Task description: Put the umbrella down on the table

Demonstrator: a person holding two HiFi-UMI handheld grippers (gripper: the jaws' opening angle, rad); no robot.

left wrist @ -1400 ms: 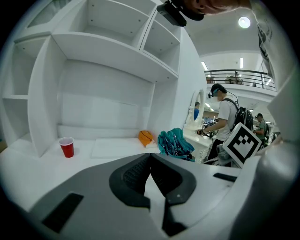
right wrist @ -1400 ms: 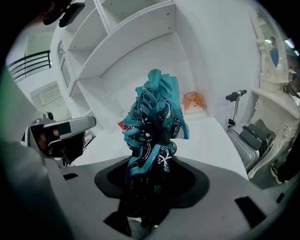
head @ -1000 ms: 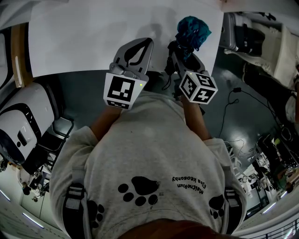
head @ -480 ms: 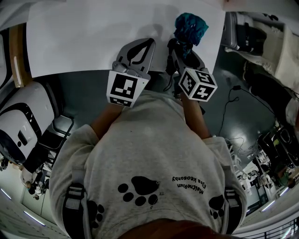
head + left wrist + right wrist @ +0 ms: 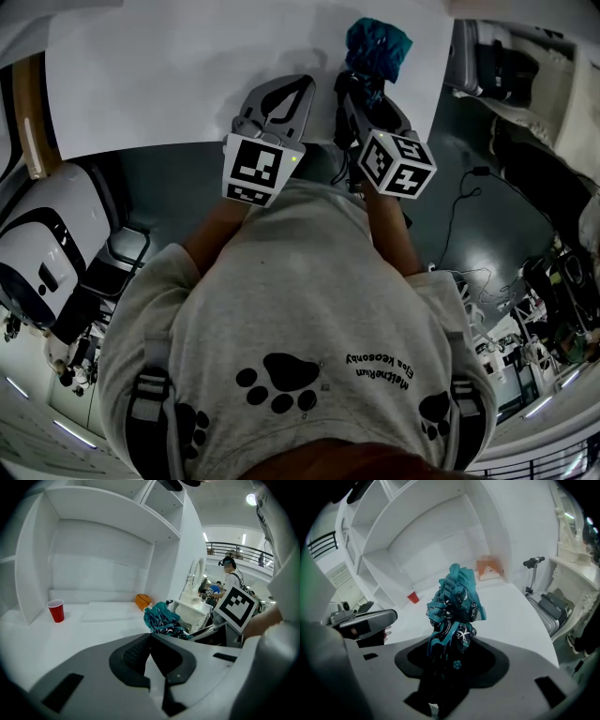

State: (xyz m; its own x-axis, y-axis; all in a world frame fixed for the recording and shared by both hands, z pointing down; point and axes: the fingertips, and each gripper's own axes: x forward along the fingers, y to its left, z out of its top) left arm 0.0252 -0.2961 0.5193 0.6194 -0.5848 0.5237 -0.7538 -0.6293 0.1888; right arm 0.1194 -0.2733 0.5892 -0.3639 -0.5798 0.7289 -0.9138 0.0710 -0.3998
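Nearest me, both grippers sit at the front edge of the white table (image 5: pixel 187 75).

The left gripper (image 5: pixel 289 86) is by the table's front edge, just left of the right one. Its jaws are closed on each other with nothing between them. It plays no part in the carry.

The right gripper (image 5: pixel 361 94) is at the table's front right corner, angled downward. Its jaws are clamped on the lower, dark part of a folded teal patterned umbrella (image 5: pixel 377 47).

Key relation: the umbrella's long axis runs straight out along the line of the right jaws, away from me. Its bunched fabric end leads over the table's right side, close to the right edge. The right hand is the only one on it. The left gripper lies beside the umbrella, apart from it.

I cannot tell whether the fabric end touches the tabletop yet. The right gripper view shows it above the white surface, with no clear contact line.

My judgement: the set-down is not finished. The gripper needs to go lower and flatter so the length lies on the table. It should also stay inboard of the right edge.

Farther back on the table: a red cup (image 5: pixel 56 610) toward the rear left, and an orange object (image 5: pixel 143 601) at the rear wall. Both are well apart from the umbrella.
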